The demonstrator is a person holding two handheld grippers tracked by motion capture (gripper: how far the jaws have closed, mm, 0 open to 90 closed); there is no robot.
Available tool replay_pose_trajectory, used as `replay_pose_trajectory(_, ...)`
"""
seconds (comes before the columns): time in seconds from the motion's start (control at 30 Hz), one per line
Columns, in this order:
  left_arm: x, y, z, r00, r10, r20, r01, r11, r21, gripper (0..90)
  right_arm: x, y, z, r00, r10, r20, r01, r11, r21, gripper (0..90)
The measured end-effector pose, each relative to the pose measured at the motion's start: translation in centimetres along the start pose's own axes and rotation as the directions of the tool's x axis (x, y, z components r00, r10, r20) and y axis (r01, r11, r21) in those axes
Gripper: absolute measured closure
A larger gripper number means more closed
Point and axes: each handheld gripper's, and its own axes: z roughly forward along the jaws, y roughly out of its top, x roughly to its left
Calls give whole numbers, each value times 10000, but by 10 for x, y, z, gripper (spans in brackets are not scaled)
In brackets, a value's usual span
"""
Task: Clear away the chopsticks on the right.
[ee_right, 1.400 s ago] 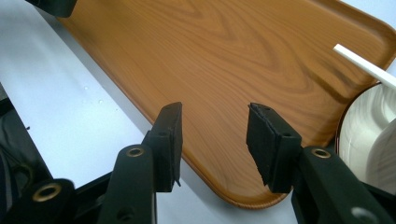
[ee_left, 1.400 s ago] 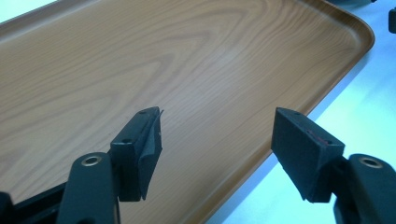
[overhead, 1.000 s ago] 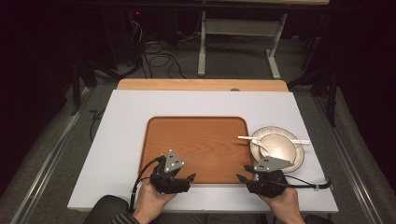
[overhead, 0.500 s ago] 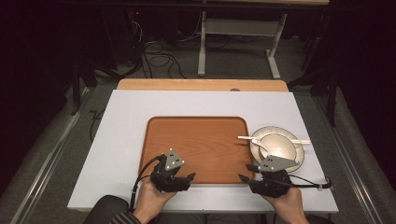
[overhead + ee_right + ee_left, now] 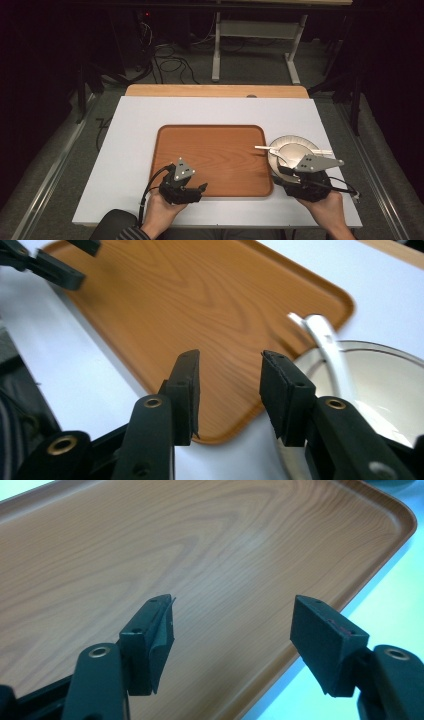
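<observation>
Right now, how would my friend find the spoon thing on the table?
Find the brown tray on the white table. A round plate sits at its right edge. The spoon is the thin white utensil lying across that plate, one end on the tray's rim.

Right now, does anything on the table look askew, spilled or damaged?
Nothing spilled or damaged. One oddity: the white plastic utensil lies across the round silver plate, its tip overhanging onto the brown wooden tray. Both grippers are open, holding nothing.
</observation>
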Motion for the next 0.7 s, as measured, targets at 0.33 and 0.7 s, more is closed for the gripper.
replay_pose_trajectory(0.33, 7, 3, 3, 9996, -225, -185, 223, 9997, -112, 341, -31, 11, -20, 9940, -582, 927, 544, 9976, 429, 627)
replay_pose_trajectory(0.7, 8, 4, 6, 9994, -263, -216, 261, 9996, -78, 343, -83, 23, -29, 9885, -55, 1510, -96, 9950, 994, 719)
